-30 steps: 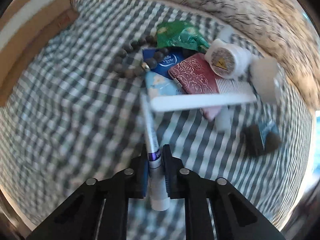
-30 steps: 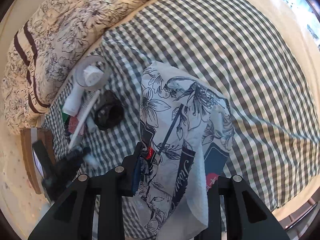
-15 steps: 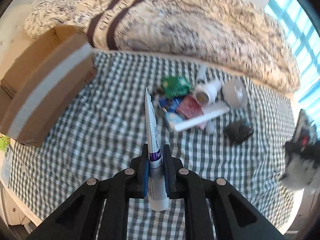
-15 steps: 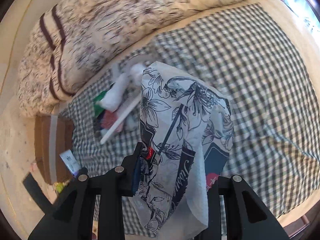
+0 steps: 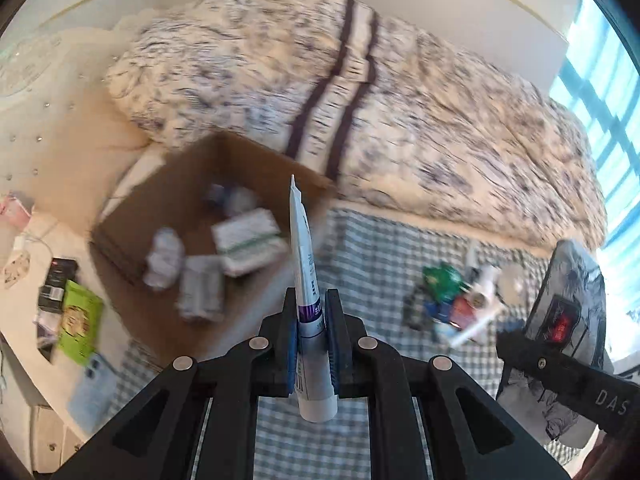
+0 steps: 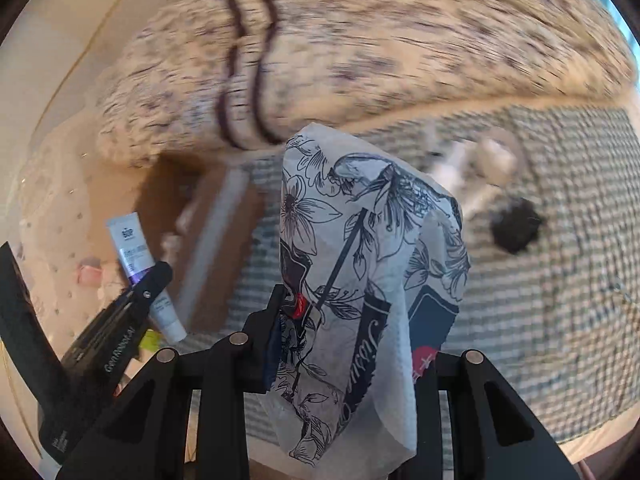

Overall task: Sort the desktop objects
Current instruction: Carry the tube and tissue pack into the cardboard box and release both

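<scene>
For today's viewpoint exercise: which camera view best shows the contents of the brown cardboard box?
The left wrist view. It looks down into the open brown cardboard box, showing blurred white packets on its floor. The right wrist view catches only the box's outer side, smeared by motion, its inside hidden.

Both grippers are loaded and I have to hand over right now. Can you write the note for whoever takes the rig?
Left gripper: shut on a white and purple tube, pointing toward the open cardboard box.
Right gripper: shut on a floral tissue pack.
Box sits on the checked bedsheet by the quilt; several packs lie inside it.
Done: some items boxed.
Left: drop the tube and tissue pack, presumably into the box, then clear the pile on the sheet, including the black item.
</scene>
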Action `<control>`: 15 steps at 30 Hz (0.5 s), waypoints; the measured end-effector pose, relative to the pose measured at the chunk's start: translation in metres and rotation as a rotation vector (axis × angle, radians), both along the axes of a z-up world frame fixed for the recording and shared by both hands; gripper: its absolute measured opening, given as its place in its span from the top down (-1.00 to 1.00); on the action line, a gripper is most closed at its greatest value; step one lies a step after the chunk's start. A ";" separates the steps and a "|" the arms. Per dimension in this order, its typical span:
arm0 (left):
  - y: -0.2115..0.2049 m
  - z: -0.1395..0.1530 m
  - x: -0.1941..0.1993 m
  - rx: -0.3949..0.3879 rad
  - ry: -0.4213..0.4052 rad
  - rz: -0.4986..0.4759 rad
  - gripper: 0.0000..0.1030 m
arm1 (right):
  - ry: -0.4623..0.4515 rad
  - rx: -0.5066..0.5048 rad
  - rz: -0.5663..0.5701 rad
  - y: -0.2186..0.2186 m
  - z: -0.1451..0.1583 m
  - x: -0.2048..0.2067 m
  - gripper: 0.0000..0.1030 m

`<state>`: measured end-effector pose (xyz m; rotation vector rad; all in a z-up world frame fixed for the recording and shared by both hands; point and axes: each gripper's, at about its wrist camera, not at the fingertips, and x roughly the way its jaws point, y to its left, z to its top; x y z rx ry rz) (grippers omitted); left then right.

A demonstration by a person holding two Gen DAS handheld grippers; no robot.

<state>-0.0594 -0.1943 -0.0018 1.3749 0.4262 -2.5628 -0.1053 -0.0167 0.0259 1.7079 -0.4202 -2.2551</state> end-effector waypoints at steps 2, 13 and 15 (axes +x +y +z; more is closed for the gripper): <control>-0.032 -0.003 0.002 -0.005 -0.002 0.005 0.77 | 0.014 -0.013 0.014 -0.035 0.006 -0.004 0.39; -0.134 -0.046 0.004 0.051 -0.035 0.043 0.53 | 0.035 -0.056 0.104 -0.216 0.005 -0.059 0.33; -0.140 -0.052 0.000 0.070 -0.049 0.042 -0.43 | 0.031 -0.024 0.104 -0.230 0.003 -0.069 -0.15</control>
